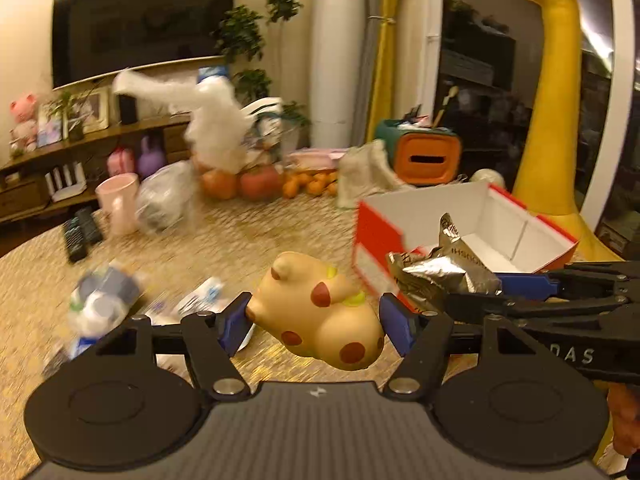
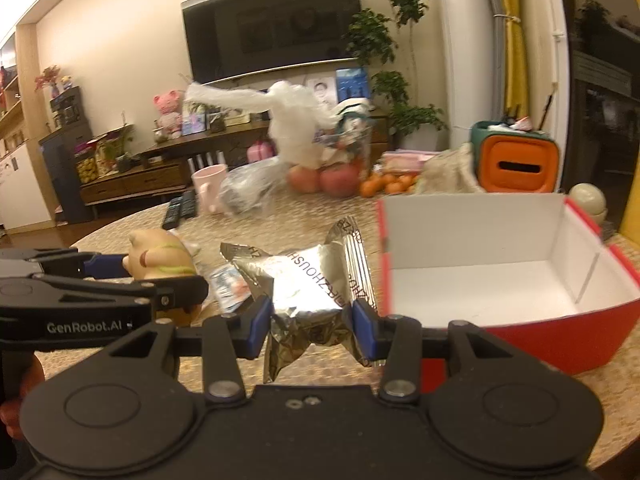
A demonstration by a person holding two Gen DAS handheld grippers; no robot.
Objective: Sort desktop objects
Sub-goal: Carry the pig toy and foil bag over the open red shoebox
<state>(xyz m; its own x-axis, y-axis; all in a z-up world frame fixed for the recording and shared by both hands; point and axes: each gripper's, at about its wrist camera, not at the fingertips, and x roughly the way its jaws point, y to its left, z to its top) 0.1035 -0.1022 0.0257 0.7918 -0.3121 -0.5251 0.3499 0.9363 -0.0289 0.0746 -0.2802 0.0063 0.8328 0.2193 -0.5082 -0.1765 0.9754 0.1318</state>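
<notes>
Remotes (image 1: 82,232): 2 black ones, far left on table, side by side, just left of cup.
Cup (image 1: 117,200): pink, upright, touching a clear plastic bag (image 1: 166,198) on its right.
Loose bits (image 1: 100,300): blurred packets/bottle near L edge of table, can't tell what exactly.
Table (image 1: 248,232): round, woven tan cover; fruit (image 1: 256,184) piled at far side w/ white wrapping above it.
L gripper (image 1: 314,322): clamped on the toy, blue pads pressed to both sides, lifted clear of the table.
Toy (image 1: 320,320): soft tan animal w/ brown spots + yellow-green marks, lying sideways between the pads; in R view it shows at left, (image 2: 160,258), beside the L tool.
R gripper (image 2: 314,322): clamped on the wrapper, pads pinching its crumpled middle; in L view it comes in from the right, (image 1: 516,284).
Wrapper (image 2: 316,284): silver foil packet, crinkled, printed text on it, held above table just left of the box; seen in L view at (image 1: 444,268), in front of box's near corner.
Box (image 2: 500,320): red outside, white inside, open top, sits on table at right, near both held things.
Bin (image 2: 516,160): orange/green w/ slot, behind box.
Hand (image 1: 624,420): part of a hand at far R edge, under R tool.
</notes>
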